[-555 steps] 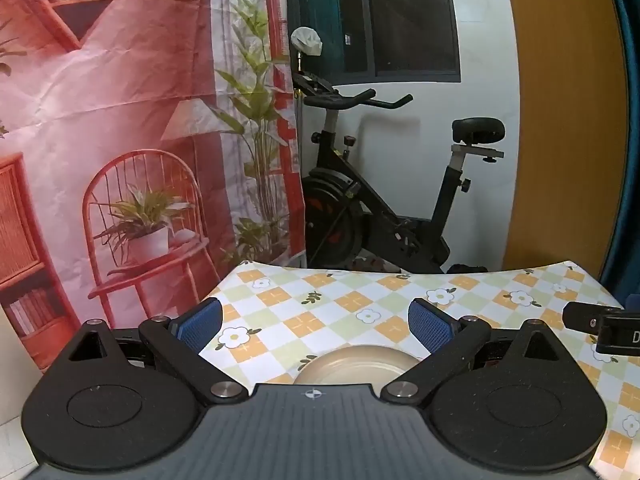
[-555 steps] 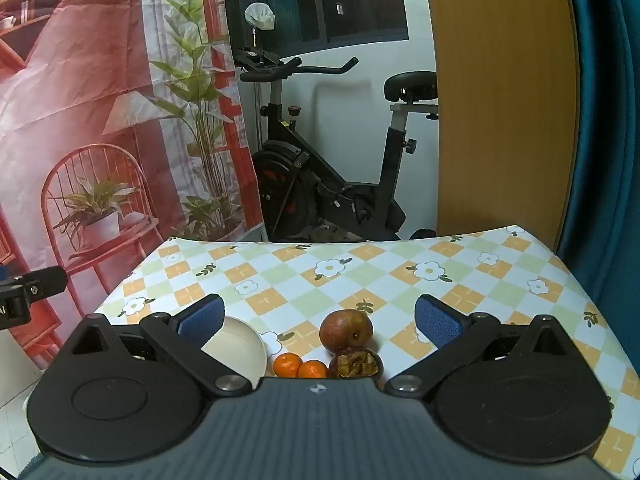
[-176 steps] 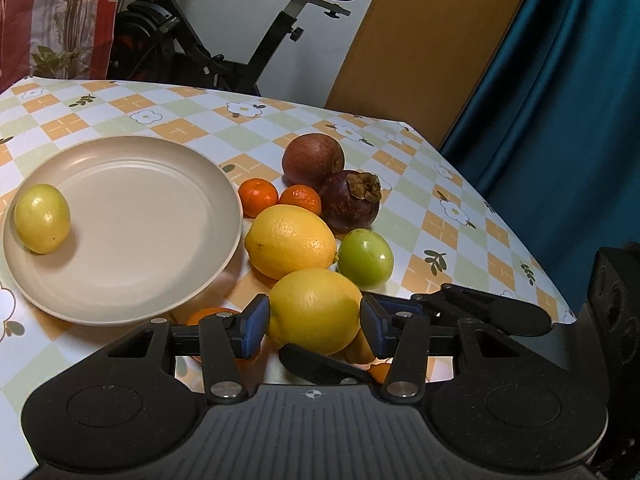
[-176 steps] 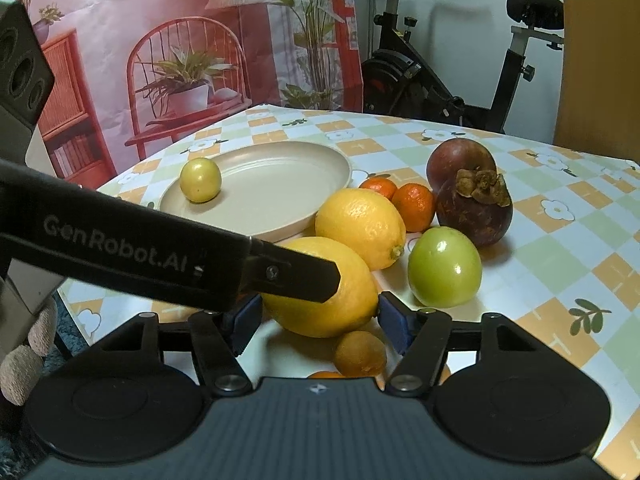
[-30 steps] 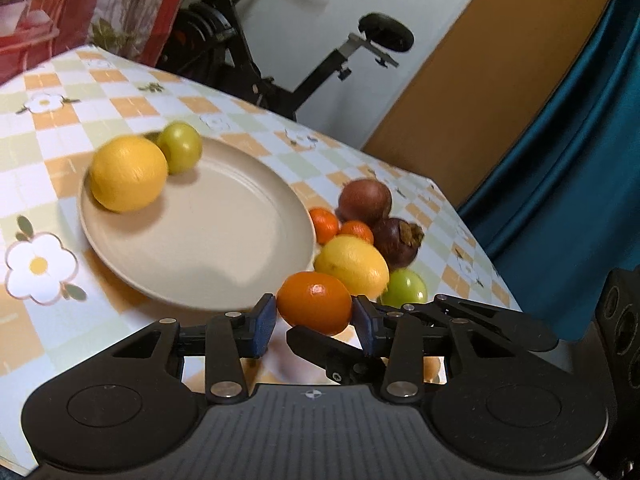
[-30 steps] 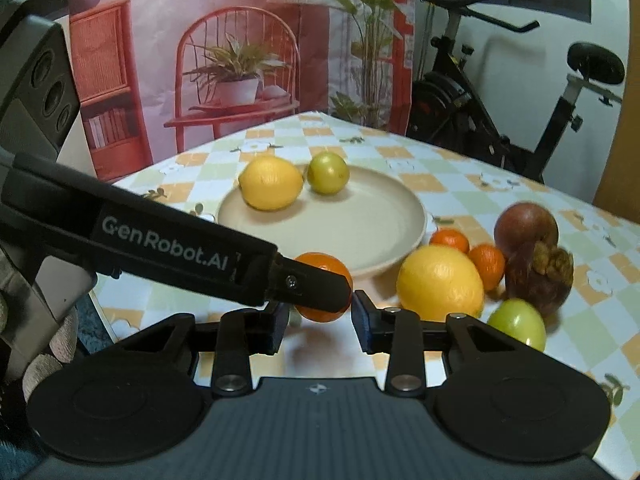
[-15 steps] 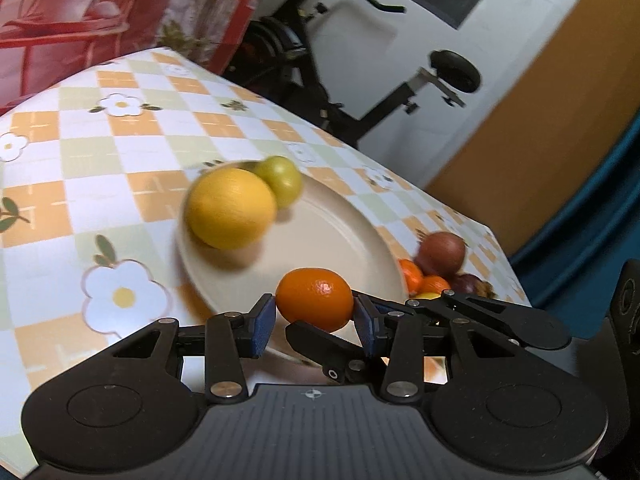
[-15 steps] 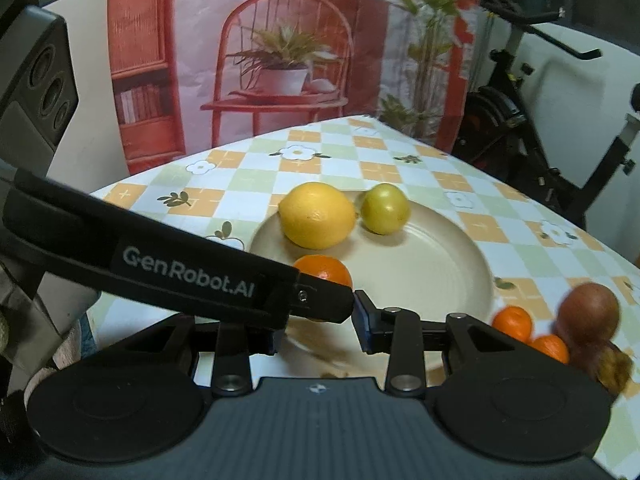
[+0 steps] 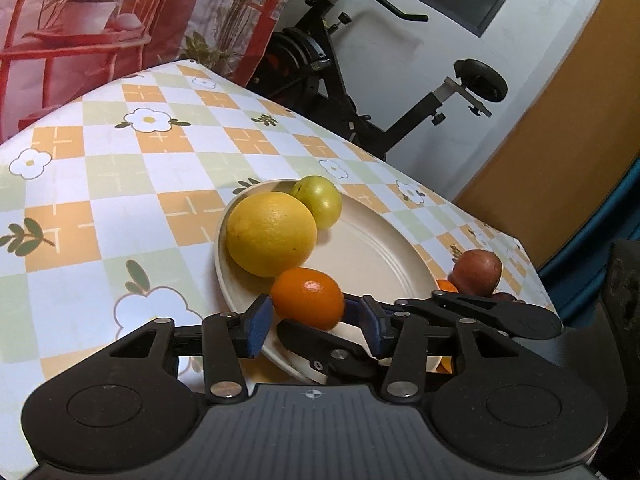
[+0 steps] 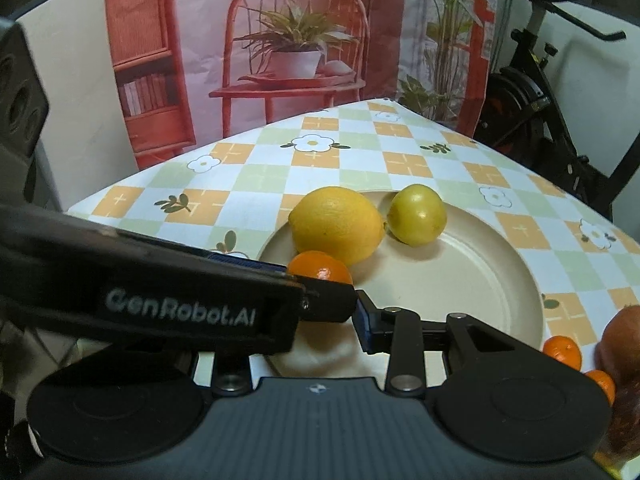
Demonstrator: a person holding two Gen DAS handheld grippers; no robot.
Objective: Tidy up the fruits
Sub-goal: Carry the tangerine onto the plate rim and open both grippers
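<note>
Three fruits on the plate (image 9: 384, 248): orange (image 9: 308, 298) between just-parting left fingers (image 9: 256, 322), right fingers' state unclear.

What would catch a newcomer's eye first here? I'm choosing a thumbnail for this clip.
Probably the orange sitting between the blue pads of the left gripper, whose jaws have just been opening, at the near edge of the beige plate. Behind it on the plate lie a big lemon and a small green fruit, touching. The flowered checked tablecloth and an exercise bike fill the background.
</note>
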